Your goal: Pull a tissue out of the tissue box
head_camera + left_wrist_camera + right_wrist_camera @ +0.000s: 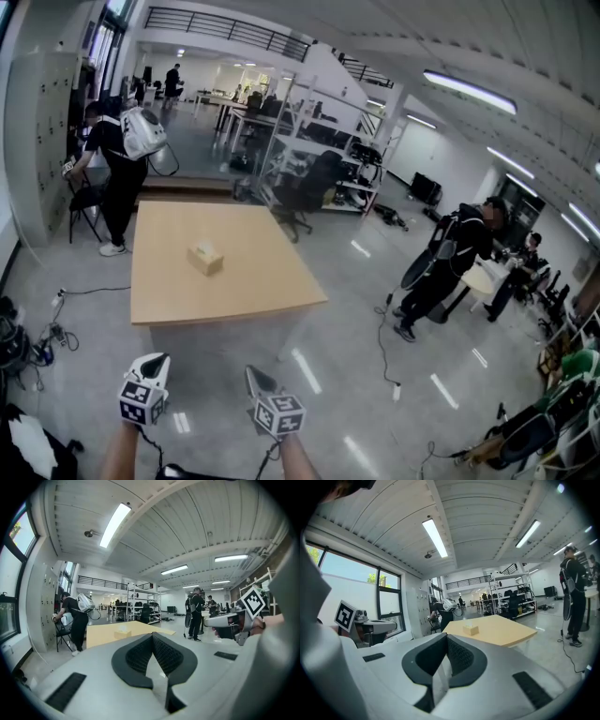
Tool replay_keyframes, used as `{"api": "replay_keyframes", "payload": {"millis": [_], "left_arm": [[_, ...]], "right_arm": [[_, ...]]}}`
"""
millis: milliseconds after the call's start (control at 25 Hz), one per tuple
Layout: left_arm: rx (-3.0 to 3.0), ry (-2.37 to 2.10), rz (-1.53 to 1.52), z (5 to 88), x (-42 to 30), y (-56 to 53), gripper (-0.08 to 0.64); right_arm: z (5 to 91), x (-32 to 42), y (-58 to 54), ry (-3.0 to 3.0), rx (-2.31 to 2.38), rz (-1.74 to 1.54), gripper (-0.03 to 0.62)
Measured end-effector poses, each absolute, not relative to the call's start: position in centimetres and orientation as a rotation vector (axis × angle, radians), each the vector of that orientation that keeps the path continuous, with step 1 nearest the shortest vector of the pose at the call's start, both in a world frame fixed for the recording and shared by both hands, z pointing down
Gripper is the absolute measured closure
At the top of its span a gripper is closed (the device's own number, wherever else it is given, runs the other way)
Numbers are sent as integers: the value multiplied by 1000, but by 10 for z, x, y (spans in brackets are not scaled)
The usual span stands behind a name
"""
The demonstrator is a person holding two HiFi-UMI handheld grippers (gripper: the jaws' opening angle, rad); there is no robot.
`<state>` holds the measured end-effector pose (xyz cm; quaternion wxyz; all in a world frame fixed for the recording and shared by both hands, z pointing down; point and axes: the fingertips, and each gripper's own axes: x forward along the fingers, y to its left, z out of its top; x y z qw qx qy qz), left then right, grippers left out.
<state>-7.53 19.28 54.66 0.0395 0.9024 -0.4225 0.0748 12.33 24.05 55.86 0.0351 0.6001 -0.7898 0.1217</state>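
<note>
A small tan tissue box (206,257) stands near the middle of a light wooden table (187,302), with a white tissue showing at its top. Both grippers are held well short of the table, over the floor at the bottom of the head view. My left gripper (159,358) and my right gripper (251,372) point toward the table, side by side. In the left gripper view the jaws of the left gripper (152,635) meet at their tips with nothing between them, and the box (123,630) is far ahead. The right gripper (446,635) is likewise shut and empty, the box (470,629) distant.
A person with a backpack (122,159) bends over a chair (84,202) by the lockers at the table's far left corner. Another person (450,258) stands to the right. Cables (56,319) lie on the floor at left. Shelving and an office chair (309,183) stand behind the table.
</note>
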Motion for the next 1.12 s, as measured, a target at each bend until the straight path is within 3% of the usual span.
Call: {"api": "replay_keyframes", "payload": {"millis": [520,1120], "left_arm": [[2752,-1307,225,550,-50,150,552],[2753,-1284,222,545,-49,9,552]], "right_arm": [[561,154,199,-2427,1860,343,581],[557,151,62,-2406,1880,364,581]]}}
